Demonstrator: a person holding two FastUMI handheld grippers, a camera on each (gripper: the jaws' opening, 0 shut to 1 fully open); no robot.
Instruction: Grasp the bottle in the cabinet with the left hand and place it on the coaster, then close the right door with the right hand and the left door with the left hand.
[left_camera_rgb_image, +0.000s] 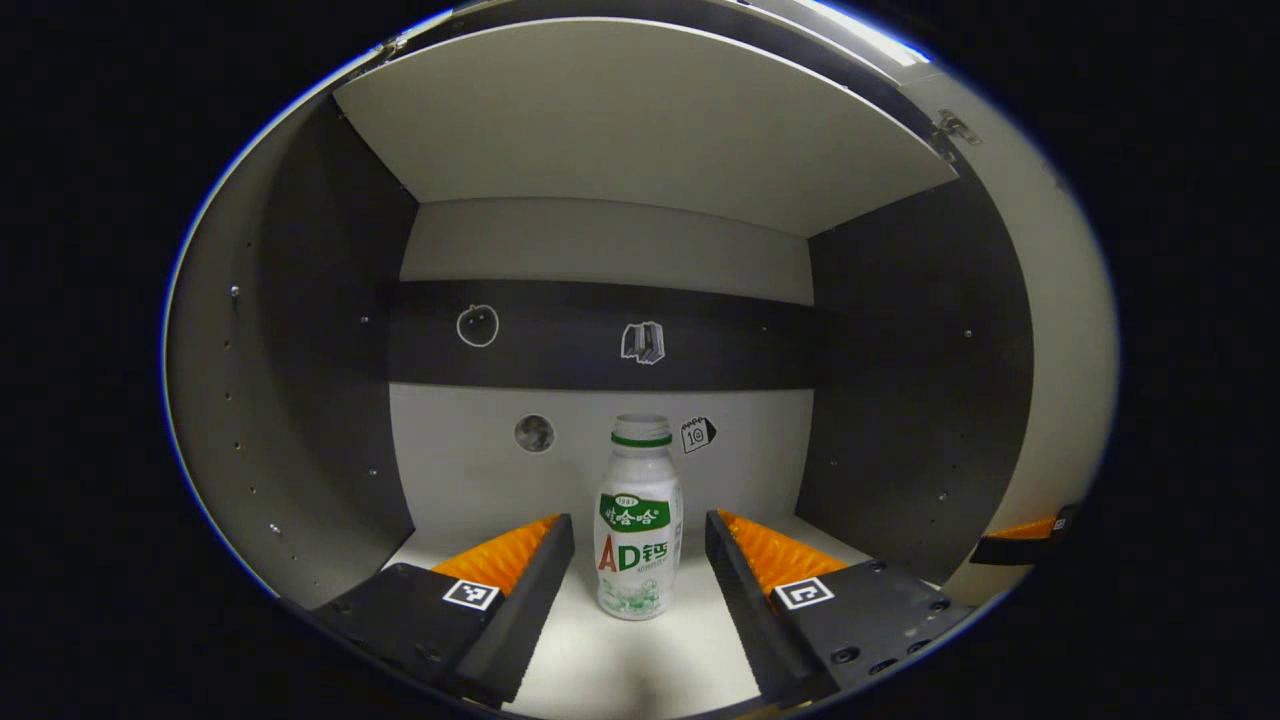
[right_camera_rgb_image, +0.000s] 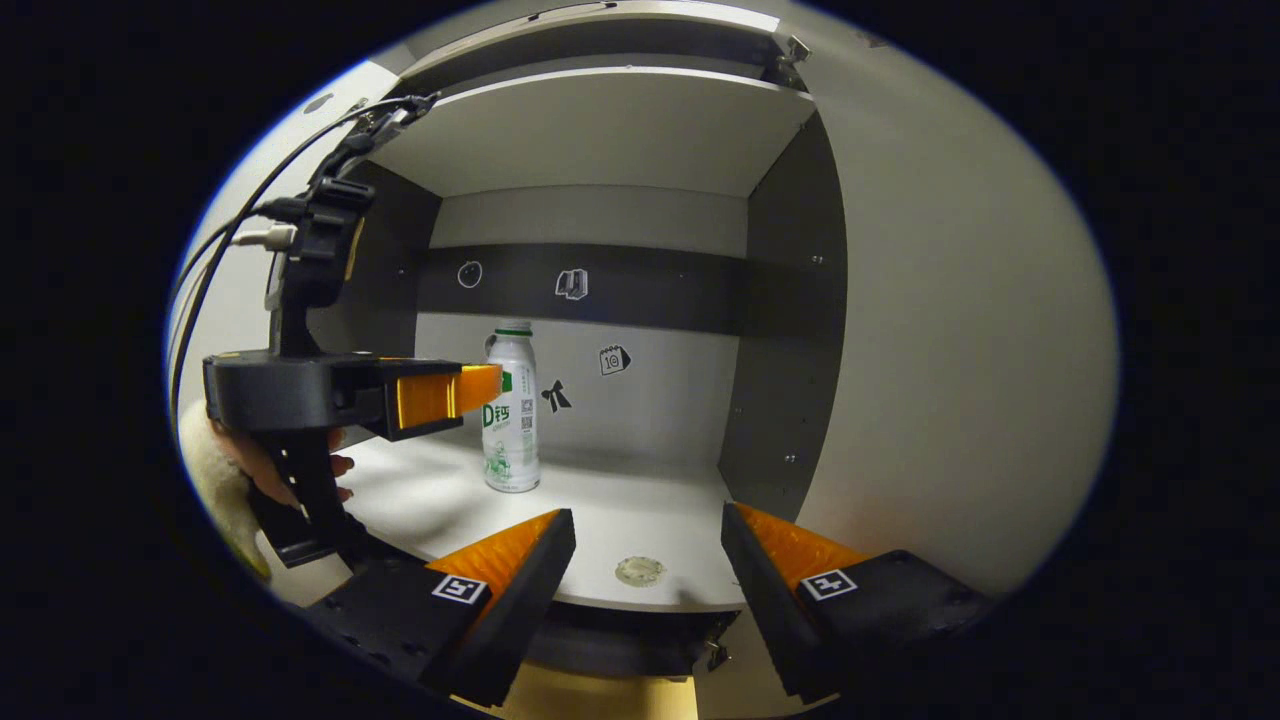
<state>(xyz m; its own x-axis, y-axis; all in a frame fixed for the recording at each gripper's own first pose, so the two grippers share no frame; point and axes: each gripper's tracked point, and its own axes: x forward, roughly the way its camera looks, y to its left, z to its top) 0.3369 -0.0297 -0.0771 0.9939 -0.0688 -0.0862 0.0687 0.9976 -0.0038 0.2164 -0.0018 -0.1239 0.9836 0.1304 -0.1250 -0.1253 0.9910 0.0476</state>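
Counts of items in the open cabinet.
One white plastic bottle with a green neck band (left_camera_rgb_image: 638, 525) stands on the shelf; two two-finger grippers, left (left_camera_rgb_image: 640, 560) and right (right_camera_rgb_image: 648, 560); five small stickers on the back wall.

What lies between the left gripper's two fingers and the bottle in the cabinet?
Nothing: in the left gripper view only bare white shelf separates the open left gripper from the bottle, which stands upright between its fingers.

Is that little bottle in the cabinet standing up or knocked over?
Upright: the bottle stands on its base on the cabinet shelf, cap up.
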